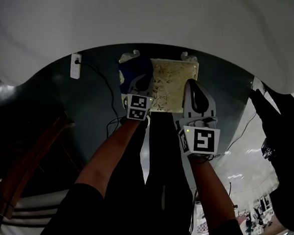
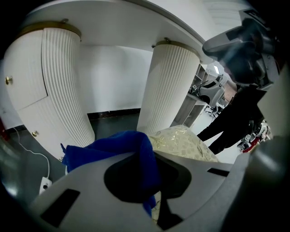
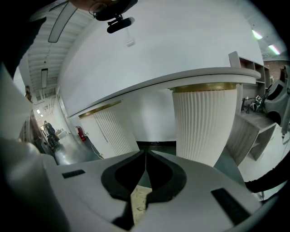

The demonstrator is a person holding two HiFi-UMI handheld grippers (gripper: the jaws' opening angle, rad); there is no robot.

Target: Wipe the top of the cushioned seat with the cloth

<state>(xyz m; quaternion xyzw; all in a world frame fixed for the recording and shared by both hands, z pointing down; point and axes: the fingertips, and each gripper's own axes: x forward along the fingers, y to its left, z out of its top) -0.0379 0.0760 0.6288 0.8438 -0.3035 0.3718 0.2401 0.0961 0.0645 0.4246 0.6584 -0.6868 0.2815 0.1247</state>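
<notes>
Left gripper (image 2: 147,181) is clamped on the deep-blue terry cloth (image 2: 120,145). The cloth bunches over the jaws at the far-left corner of the square cushioned seat with the cream-and-gold patterned top (image 1: 177,84); can't tell if it touches the fabric. Right gripper (image 3: 145,156) has its jaws together with nothing between them, over the seat's near-right part. The seat sits under the rim of the white round table (image 1: 130,20), near its white fluted pedestal column (image 2: 170,86). A white power strip (image 1: 75,65) lies on the dark floor (image 1: 91,108), left of the seat.
</notes>
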